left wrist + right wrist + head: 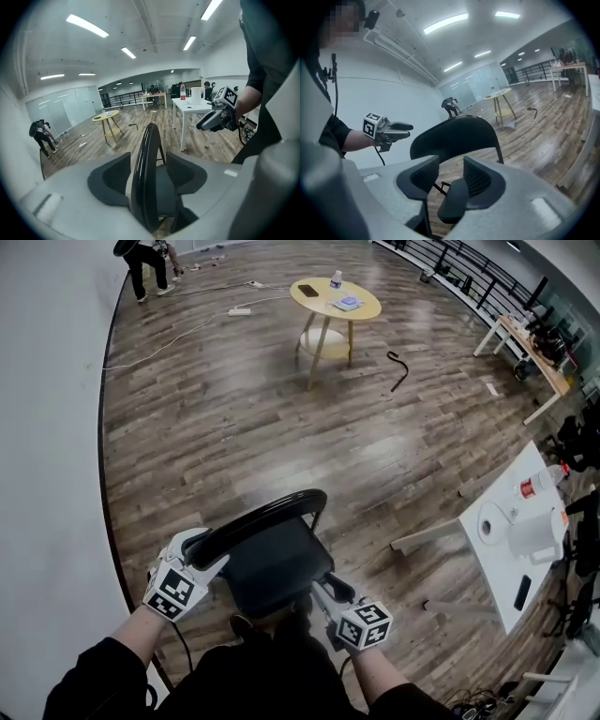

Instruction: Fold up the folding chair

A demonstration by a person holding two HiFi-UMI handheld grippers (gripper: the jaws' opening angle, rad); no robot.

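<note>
A black folding chair stands on the wood floor right in front of me, its curved backrest on the far side. My left gripper is at the backrest's left end. In the left gripper view the backrest runs edge-on between the open jaws of the left gripper, with a gap on its right side. My right gripper is at the seat's near right corner. In the right gripper view the seat's rounded edge lies between the jaws of the right gripper, with floor showing on its left.
A white wall runs close along the left. A white table with bottles and a roll stands at the right. Farther off are a round yellow table, floor cables, a black strap and a person.
</note>
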